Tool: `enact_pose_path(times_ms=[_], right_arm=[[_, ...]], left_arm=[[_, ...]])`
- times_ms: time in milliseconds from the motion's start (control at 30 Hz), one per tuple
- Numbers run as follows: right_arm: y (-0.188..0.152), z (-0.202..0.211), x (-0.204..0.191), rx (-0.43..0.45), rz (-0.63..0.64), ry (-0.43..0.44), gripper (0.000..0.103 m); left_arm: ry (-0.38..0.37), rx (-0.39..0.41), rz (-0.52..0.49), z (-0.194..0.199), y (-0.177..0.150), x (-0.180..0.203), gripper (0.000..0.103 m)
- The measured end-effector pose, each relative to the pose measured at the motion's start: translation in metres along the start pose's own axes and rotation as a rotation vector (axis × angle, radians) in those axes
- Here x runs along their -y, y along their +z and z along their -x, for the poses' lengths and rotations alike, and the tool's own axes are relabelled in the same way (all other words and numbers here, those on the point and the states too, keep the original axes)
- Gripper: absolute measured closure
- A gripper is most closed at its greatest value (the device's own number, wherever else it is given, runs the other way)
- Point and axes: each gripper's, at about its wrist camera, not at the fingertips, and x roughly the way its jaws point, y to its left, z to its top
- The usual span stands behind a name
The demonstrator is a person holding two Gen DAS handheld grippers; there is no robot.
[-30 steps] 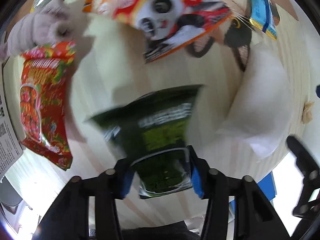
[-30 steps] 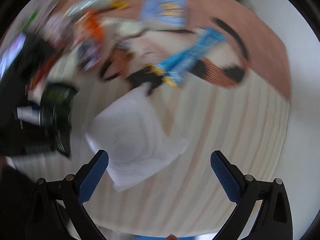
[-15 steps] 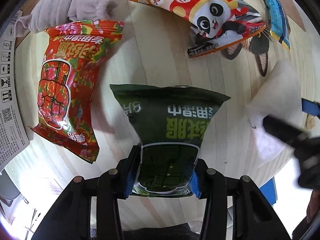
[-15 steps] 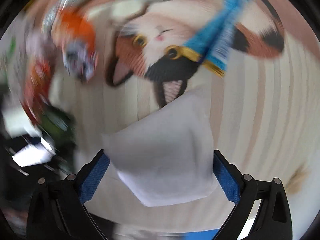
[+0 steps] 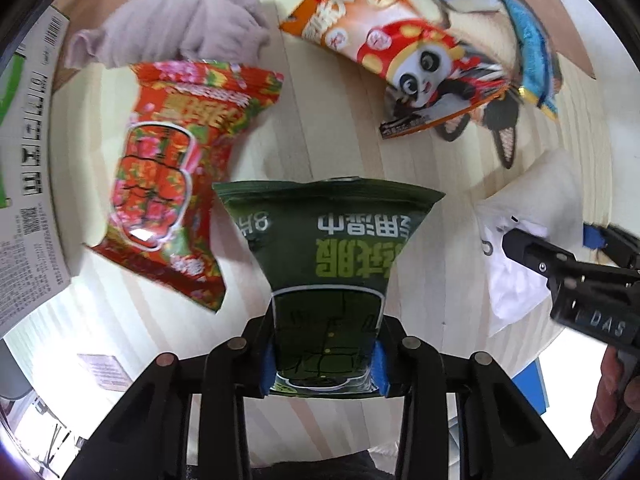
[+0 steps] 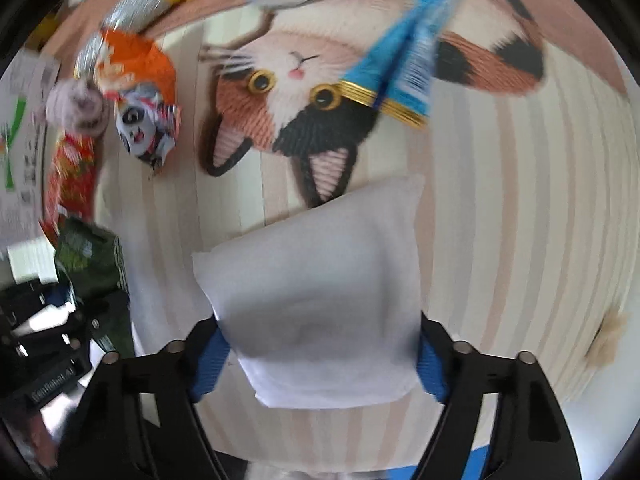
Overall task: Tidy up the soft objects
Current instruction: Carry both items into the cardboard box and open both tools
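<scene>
My left gripper (image 5: 323,364) is shut on a dark green wipes pack (image 5: 328,252) and holds it over the striped mat. My right gripper (image 6: 318,360) has its blue pads (image 6: 208,364) against both sides of a white soft pack (image 6: 320,292) that lies on the mat; it looks closed on it. The white pack also shows at the right of the left wrist view (image 5: 528,240), with the right gripper over it. The green pack shows at the left of the right wrist view (image 6: 92,256).
A red snack bag (image 5: 172,184), an orange panda bag (image 5: 400,52), a grey cloth (image 5: 180,36) and a blue packet (image 5: 532,52) lie on the cat-print mat (image 6: 520,200). A white printed box (image 5: 28,184) stands at the left.
My right gripper moved onto the white pack and its fingers closed in against it. My left gripper stayed shut on the green pack and shifted toward the red bag.
</scene>
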Motion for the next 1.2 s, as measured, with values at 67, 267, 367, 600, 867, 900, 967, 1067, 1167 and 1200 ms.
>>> enact_pose_path(times_ms=[67,267,367,600,867,900,967,1067,1167,1200], right_arm=[[-0.008,0.006,0.014,-0.009,-0.096,0.050,0.026],[-0.050,0.080,-0.004,0.080,-0.186,0.133,0.027],[-0.054,0.120,-0.046,0.151,-0.161,0.165,0.027],[-0.007,0.208,-0.194,0.279,-0.024,0.274,0.027],[0.072,0.182,-0.391,0.285,0.068,0.268,0.028],[0.078,0.178,-0.405,0.276,0.069,0.253,0.028],[0.094,0.160,-0.431,0.255,0.071,0.220,0.028],[0.121,0.127,-0.455,0.220,0.069,0.187,0.028],[0.145,0.093,-0.468,0.190,0.089,0.146,0.028],[0.154,0.078,-0.468,0.185,0.090,0.142,0.028]], left_arm=[[-0.008,0.013,-0.007,0.012,-0.008,-0.005,0.070],[-0.058,0.106,0.001,0.077,-0.036,-0.042,0.070],[-0.088,0.173,0.039,0.130,-0.051,-0.090,0.070],[-0.072,0.298,0.113,0.244,-0.057,-0.216,0.070],[-0.083,0.231,0.206,0.258,0.006,-0.358,0.070],[-0.096,0.208,0.216,0.251,0.015,-0.377,0.070],[-0.140,0.175,0.247,0.237,0.033,-0.402,0.070],[-0.189,0.121,0.271,0.212,0.058,-0.425,0.070],[-0.259,0.051,0.263,0.190,0.080,-0.424,0.070],[-0.267,0.037,0.260,0.187,0.084,-0.424,0.070]])
